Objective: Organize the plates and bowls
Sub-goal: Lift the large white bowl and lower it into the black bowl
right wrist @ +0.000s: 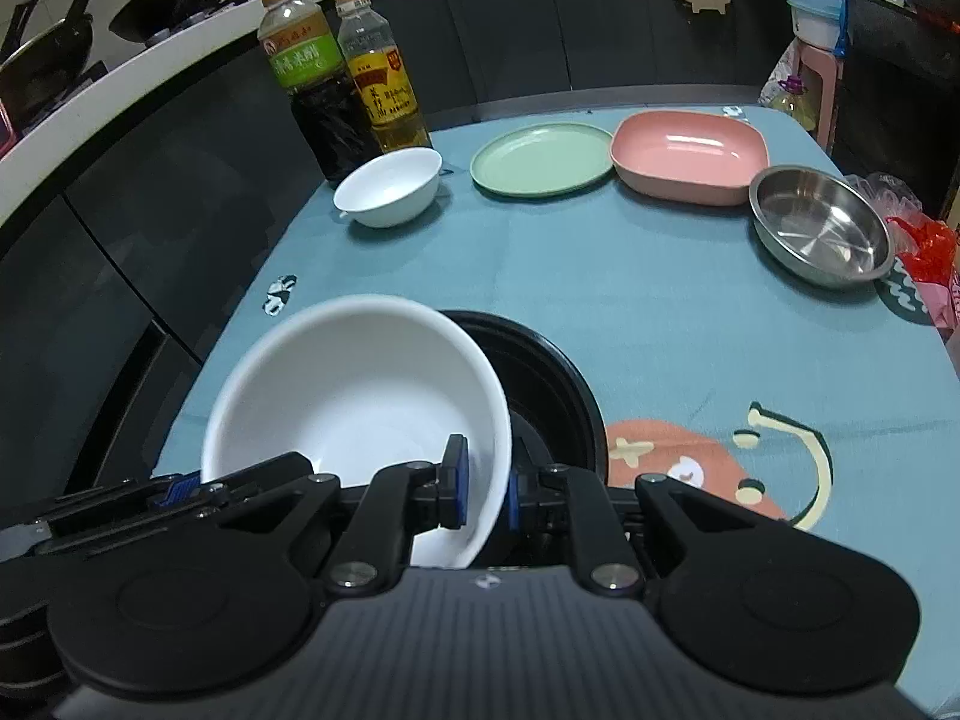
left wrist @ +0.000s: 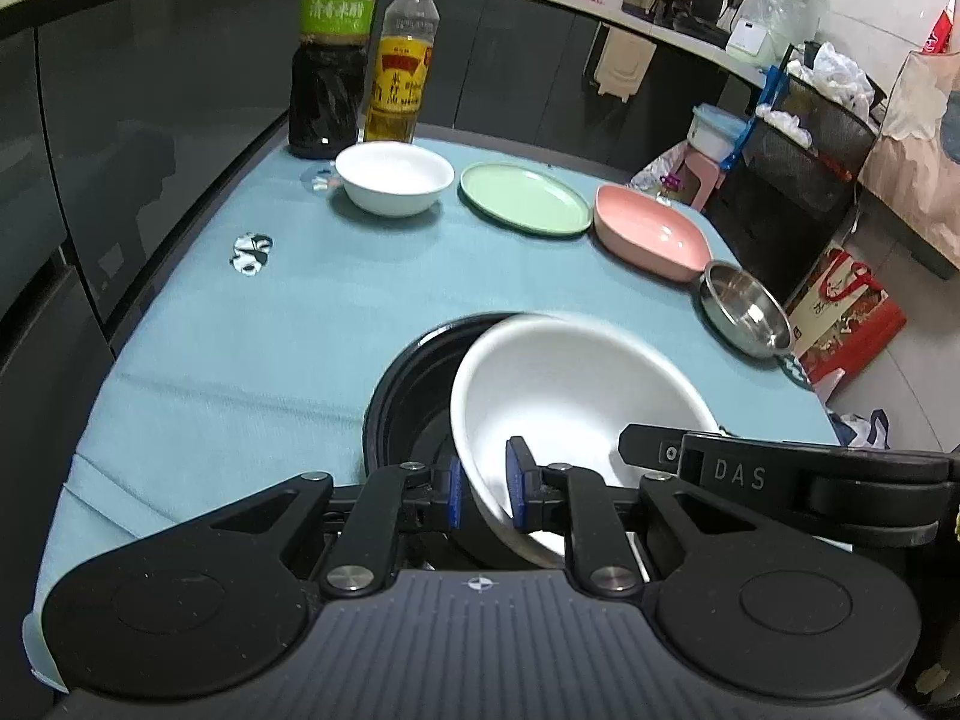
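A large white bowl (left wrist: 570, 396) (right wrist: 360, 396) hangs tilted over a black bowl (left wrist: 408, 396) (right wrist: 552, 384) on the near part of the table. My left gripper (left wrist: 485, 489) is shut on the white bowl's left rim. My right gripper (right wrist: 485, 489) is shut on its right rim. The right gripper's body shows in the left wrist view (left wrist: 780, 474). Along the far edge stand a small white bowl (left wrist: 393, 177) (right wrist: 390, 186), a green plate (left wrist: 522, 198) (right wrist: 543, 159), a pink square dish (left wrist: 651, 228) (right wrist: 690, 156) and a steel bowl (left wrist: 744, 309) (right wrist: 819, 225).
Two sauce bottles, one dark (left wrist: 330, 60) (right wrist: 318, 84) and one yellow (left wrist: 402, 66) (right wrist: 384, 84), stand at the far left corner. The table has a blue cloth (left wrist: 270, 330) (right wrist: 660, 312). Dark cabinets run along the left. Bags and a stool crowd the floor at right.
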The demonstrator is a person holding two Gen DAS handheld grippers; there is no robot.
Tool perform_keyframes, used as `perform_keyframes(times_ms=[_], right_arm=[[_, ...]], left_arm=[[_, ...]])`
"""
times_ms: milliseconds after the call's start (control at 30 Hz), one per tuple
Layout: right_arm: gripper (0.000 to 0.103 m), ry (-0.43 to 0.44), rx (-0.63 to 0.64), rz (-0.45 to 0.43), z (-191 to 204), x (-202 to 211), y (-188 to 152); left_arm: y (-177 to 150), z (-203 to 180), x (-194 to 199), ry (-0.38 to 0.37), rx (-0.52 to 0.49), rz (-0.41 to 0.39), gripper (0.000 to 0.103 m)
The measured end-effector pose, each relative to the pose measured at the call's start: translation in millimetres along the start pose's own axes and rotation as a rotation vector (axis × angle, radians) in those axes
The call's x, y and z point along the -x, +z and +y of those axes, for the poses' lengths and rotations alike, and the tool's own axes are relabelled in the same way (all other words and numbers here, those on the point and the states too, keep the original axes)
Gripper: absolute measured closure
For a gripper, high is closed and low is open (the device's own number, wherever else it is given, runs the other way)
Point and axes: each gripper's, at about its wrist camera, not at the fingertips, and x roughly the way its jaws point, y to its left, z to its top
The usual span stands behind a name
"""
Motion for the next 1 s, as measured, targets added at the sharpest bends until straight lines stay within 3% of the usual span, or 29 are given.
perform_keyframes(times_ms=[367, 1000], right_arm=[[0.098, -0.026, -0.012, 0.040, -5, -17, -5], [0.098, -0.039, -0.026, 0.034, -9, -22, -2]], left_arm=[[-4, 4, -21, 0.017, 0.002, 0.053, 0.088], [0, 9, -31, 0.034, 0.009, 0.076, 0.088]])
